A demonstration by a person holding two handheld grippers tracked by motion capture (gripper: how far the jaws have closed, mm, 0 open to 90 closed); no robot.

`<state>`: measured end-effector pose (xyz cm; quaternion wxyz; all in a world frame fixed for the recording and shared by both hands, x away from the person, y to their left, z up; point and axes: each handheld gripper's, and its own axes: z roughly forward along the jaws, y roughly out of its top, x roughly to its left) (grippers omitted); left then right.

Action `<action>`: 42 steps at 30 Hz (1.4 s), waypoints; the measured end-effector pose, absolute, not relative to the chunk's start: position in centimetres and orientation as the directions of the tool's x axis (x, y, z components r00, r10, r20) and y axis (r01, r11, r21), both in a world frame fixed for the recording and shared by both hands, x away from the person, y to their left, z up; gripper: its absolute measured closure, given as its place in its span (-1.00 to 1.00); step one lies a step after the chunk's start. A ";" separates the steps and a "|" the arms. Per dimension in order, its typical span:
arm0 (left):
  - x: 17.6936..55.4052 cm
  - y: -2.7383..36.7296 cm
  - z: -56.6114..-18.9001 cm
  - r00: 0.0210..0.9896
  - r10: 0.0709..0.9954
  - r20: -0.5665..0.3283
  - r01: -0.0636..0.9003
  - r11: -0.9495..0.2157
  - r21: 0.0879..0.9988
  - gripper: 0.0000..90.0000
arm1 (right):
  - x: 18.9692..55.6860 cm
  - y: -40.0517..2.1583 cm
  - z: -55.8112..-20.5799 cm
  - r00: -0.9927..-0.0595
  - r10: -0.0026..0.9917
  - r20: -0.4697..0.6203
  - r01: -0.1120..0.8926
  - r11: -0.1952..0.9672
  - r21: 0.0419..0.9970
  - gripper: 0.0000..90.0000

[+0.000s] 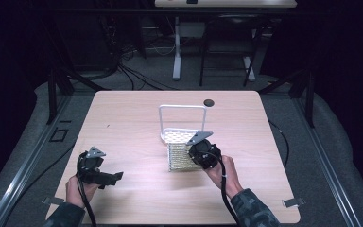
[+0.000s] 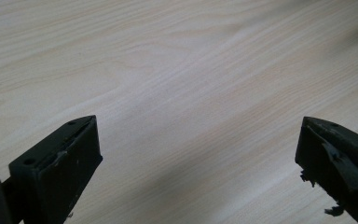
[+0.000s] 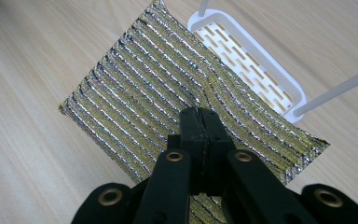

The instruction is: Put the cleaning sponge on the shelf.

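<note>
- Gold-and-silver ribbed cloth [image 3: 168,88]: a rectangular scouring-type pad with glittery stripes, lying near the middle of the wooden table [image 1: 123,118]. One short edge touches or overlaps the base of the white rack [image 3: 242,46]; the rest spreads out on the table on the person's side of the rack.
- In the high view the cloth [image 1: 179,157] sits directly in front of the rack [image 1: 182,122], toward the person.
- Right gripper [image 3: 200,122]: jaws pressed together, pinching the cloth at a point toward the rack end; the fabric puckers into creases that fan out from the pinch. In the high view this gripper [image 1: 203,153] sits over the cloth's right edge, just right of the rack's front corner.
- White rack: flat slotted base with a tall thin hoop frame rising from it, standing upright at table centre.
- Left gripper [image 2: 198,154]: jaws spread wide, nothing between them, bare wood beneath. In the high view it [image 1: 99,172] is well left of the rack and nearer the person, well apart from the cloth.
- Small dark round disc [image 1: 209,102]: on the table just behind the rack, to its right.
</note>
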<state>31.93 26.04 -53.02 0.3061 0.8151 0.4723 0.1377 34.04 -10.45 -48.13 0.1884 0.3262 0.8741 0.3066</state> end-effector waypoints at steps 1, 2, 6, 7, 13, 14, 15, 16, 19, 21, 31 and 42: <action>31.9 26.0 -53.0 0.517 0.853 -0.065 0.685 -0.368 0.629 -1.00 | 34.2 -10.4 -48.2 -0.714 0.687 -0.136 0.454 0.601 0.658 1.00; 31.9 26.0 -53.0 0.517 0.853 -0.065 0.686 -0.368 0.628 -1.00 | 34.3 -10.3 -48.1 -0.714 0.687 -0.137 0.454 0.603 0.656 1.00; 31.9 26.0 -53.1 0.517 0.854 -0.063 0.684 -0.368 0.630 -1.00 | 34.8 -10.2 -48.0 -0.707 0.693 -0.142 0.454 0.599 0.660 1.00; 31.9 26.0 -53.1 0.518 0.853 -0.061 0.683 -0.369 0.630 -1.00 | 35.0 -10.2 -48.0 -0.703 0.697 -0.141 0.459 0.595 0.660 1.00; 31.9 25.9 -53.0 0.519 0.853 -0.063 0.683 -0.369 0.630 -1.00 | 35.5 -9.9 -48.2 -0.701 0.697 -0.149 0.457 0.600 0.657 1.00; 31.9 25.9 -53.0 0.519 0.853 -0.063 0.683 -0.369 0.630 -1.00 | 35.6 -9.9 -48.2 -0.701 0.697 -0.148 0.458 0.599 0.657 1.00; 31.9 26.0 -53.0 0.518 0.853 -0.064 0.685 -0.368 0.629 -1.00 | 35.7 -9.8 -48.1 -0.700 0.698 -0.147 0.459 0.599 0.657 1.00; 31.9 26.0 -53.0 0.521 0.851 -0.064 0.683 -0.371 0.629 -1.00 | 35.8 -9.8 -48.1 -0.700 0.698 -0.152 0.457 0.601 0.656 1.00; 31.9 26.0 -53.0 0.521 0.851 -0.062 0.682 -0.371 0.630 -1.00 | 36.1 -9.7 -48.0 -0.693 0.706 -0.146 0.463 0.591 0.661 1.00; 31.9 26.0 -53.0 0.519 0.852 -0.065 0.683 -0.368 0.631 -1.00 | 36.3 -9.6 -47.8 -0.693 0.705 -0.150 0.457 0.591 0.665 1.00; 31.9 25.9 -53.0 0.517 0.853 -0.064 0.685 -0.368 0.629 -1.00 | 37.1 -9.1 -47.3 -0.679 0.715 -0.167 0.452 0.586 0.672 1.00; 31.9 25.7 -52.9 0.526 0.848 -0.064 0.679 -0.373 0.632 -1.00 | 38.7 -8.9 -47.4 -0.657 0.730 -0.187 0.463 0.587 0.664 1.00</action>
